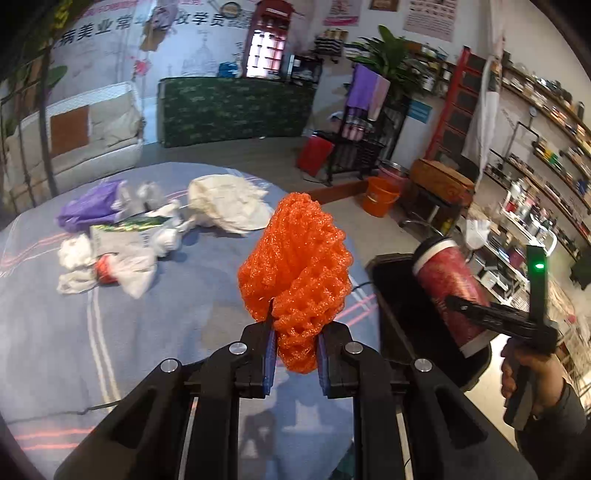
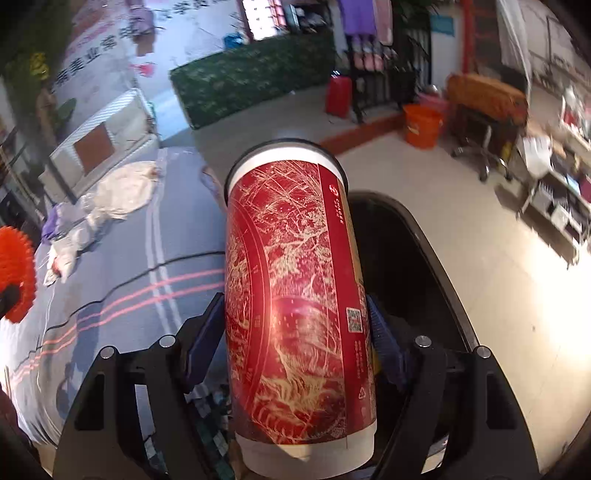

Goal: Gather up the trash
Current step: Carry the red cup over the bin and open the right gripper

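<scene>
place: probably a shop | evidence: stocked wall shelves [image 1: 546, 147], posters [image 1: 428, 18]

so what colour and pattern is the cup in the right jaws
Deep red with pale gold line drawings and white bands at both ends; the cup shows best in the right wrist view.

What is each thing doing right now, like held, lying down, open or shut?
Left hand-held gripper: shut on the orange foam net.
Orange foam net: held up above the bed.
Right hand-held gripper: shut on the red paper cup.
Red paper cup: held at a tilt, lid on, by the black bin.
Black bin: open.
White plastic bags: lying crumpled on the bed.
Purple bag: lying on the bed.
</scene>
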The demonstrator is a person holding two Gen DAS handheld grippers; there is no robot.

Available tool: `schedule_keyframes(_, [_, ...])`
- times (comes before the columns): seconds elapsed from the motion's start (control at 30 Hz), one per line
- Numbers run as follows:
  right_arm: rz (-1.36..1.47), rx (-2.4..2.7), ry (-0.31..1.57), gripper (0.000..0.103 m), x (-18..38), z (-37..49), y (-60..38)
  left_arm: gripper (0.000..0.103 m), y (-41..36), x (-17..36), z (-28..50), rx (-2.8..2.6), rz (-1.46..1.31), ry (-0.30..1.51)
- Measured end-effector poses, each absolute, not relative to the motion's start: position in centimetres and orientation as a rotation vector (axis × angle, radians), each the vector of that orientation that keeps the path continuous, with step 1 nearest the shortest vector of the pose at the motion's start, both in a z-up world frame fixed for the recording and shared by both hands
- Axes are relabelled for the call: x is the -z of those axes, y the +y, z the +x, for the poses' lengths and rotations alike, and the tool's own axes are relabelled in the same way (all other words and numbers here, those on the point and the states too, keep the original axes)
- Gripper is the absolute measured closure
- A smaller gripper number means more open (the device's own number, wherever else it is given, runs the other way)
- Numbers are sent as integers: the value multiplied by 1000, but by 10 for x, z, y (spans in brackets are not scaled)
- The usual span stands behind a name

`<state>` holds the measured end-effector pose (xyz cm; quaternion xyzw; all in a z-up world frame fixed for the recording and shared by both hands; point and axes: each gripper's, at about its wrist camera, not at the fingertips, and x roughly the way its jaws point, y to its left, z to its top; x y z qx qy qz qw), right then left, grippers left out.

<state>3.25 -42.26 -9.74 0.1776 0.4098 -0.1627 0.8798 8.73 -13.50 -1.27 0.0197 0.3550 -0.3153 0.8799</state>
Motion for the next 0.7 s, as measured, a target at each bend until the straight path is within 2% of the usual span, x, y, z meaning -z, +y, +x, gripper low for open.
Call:
schedule_keyframes(0.37, [368, 419, 1093, 29, 164, 75, -453, 85, -201, 28, 63, 799, 139, 765])
schedule_keyframes(0.7, [383, 445, 1115, 29, 174, 75, -461, 85, -242, 42, 51, 887, 195, 827])
